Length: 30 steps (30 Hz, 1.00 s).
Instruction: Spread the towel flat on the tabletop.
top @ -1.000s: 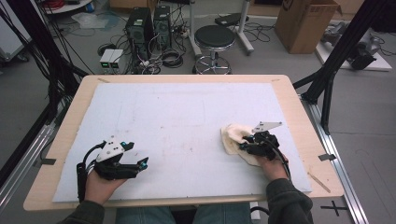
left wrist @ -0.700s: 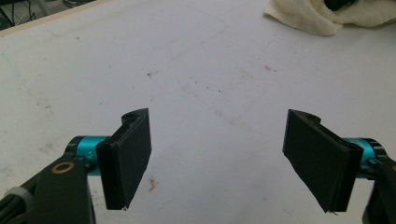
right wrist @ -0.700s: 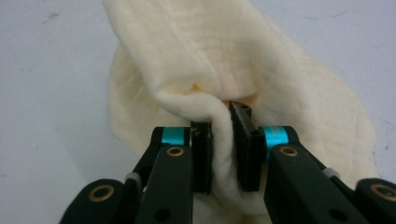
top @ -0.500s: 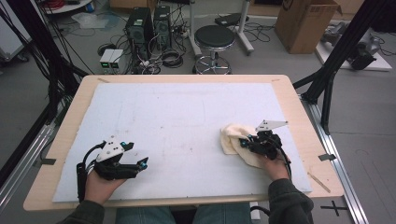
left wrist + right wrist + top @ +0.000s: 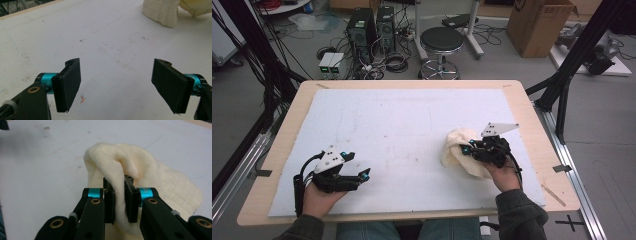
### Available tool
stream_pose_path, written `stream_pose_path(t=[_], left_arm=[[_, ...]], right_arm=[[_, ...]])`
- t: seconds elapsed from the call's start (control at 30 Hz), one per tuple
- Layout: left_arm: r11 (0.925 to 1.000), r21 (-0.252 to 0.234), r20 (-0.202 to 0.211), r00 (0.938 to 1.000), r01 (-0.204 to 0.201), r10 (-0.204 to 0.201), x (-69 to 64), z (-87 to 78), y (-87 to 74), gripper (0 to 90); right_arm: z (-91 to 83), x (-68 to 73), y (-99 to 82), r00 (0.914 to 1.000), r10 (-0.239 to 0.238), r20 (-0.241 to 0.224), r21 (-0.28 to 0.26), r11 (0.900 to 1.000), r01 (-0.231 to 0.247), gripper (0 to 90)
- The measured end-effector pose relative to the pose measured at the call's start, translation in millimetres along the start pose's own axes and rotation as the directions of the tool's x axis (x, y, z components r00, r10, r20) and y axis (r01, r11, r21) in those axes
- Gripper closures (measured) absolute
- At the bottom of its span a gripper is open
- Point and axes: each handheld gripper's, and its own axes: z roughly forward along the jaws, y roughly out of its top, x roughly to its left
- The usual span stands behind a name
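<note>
The right gripper (image 5: 468, 149) was clenched on a fold of the cream cloth (image 5: 457, 152), its 2 black jaws pinching the fabric between them; the jaws had just been closing, with the cloth between them. In the right gripper view the gripper (image 5: 121, 202) held a raised ridge of the cloth (image 5: 155, 180), which arched up over the jaw tips and spread out behind and to the right of them on the white mat (image 5: 37, 170). From the high view the cloth sat bunched at the right side of the white mat (image 5: 402, 125), partly lifted at the pinched end and resting on the mat nearer the person's right hand (image 5: 504, 175). The left gripper (image 5: 362, 175) lay well apart from the cloth, near the front left of the mat, in the left hand (image 5: 319, 192). In the left gripper view its 2 jaws stood wide apart with nothing between them (image 5: 117, 83), above bare, faintly stained mat (image 5: 100, 37), and the cloth (image 5: 161, 11) showed at the far upper right. The mat lay on a wooden table (image 5: 532, 120).
</note>
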Motion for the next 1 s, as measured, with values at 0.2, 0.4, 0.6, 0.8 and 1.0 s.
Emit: stream_pose_path(t=[0.2, 0.4, 0.6, 0.8, 1.0], left_arm=[[1.0, -0.006, 0.002, 1.0, 0.003, -0.003, -0.4, 0.1, 0.3, 24.0], [0.9999, -0.012, 0.005, 1.0, 0.002, -0.002, -0.3, -0.3, 0.7, 24.0], [0.9997, -0.022, 0.003, 1.0, 0.008, -0.007, -0.2, -1.1, 1.2, 24.1], [0.9993, -0.036, 0.006, 1.0, 0.008, -0.008, 0.5, -2.5, 1.8, 24.0], [0.9986, -0.05, -0.001, 0.9999, 0.016, -0.016, 1.7, -4.1, 2.0, 24.1]], right_arm=[[2.1, 11.5, 26.1, 0.9987, -0.03, -0.041, -0.026, 0.9992, 0.029, 81.1], [11.9, 19.7, 44.9, 0.9967, -0.036, -0.073, -0.03, 0.999, 0.034, 81.1], [31.6, 33.4, 72.0, 0.9927, -0.049, -0.11, -0.036, 0.9983, 0.045, 81.0], [49.6, 46.2, 90.0, 0.9879, -0.06, -0.143, -0.052, 0.9972, 0.053, 81.0], [77.2, 58.7, 102.0, 0.9831, -0.06, -0.173, -0.045, 0.9976, 0.053, 80.8]])
